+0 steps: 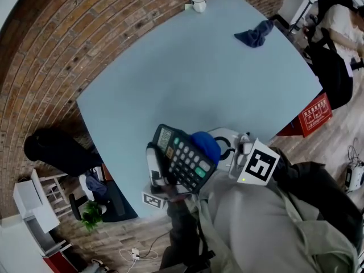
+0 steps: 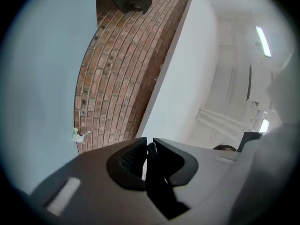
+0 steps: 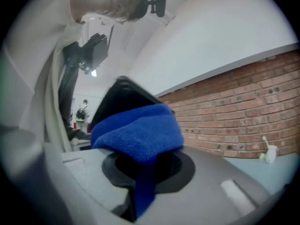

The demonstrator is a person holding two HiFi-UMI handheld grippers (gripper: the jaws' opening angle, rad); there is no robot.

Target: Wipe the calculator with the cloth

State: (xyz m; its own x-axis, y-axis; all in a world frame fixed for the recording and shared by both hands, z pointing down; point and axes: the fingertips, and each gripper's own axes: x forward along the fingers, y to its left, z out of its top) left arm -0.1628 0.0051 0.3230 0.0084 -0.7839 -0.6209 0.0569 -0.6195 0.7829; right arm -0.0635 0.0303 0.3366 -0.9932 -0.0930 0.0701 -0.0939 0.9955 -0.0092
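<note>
In the head view a black calculator (image 1: 182,158) with green and white keys is held tilted up over the table's near edge. My left gripper (image 1: 156,178) is shut on its lower left edge. In the left gripper view the jaws (image 2: 149,156) pinch a thin dark edge of the calculator (image 2: 151,148). A bright blue cloth (image 1: 206,145) rests against the calculator's upper right part, with my right gripper (image 1: 230,152) shut on it. In the right gripper view the cloth (image 3: 138,132) bulges out of the jaws (image 3: 145,170) and covers part of the dark calculator (image 3: 119,100).
The light blue table (image 1: 187,78) carries a crumpled dark blue cloth (image 1: 255,34) at the far right and a white cup (image 1: 198,3) at the far edge. A red crate (image 1: 313,114) and a seated person (image 1: 341,27) are at the right, a black chair (image 1: 54,149) at the left.
</note>
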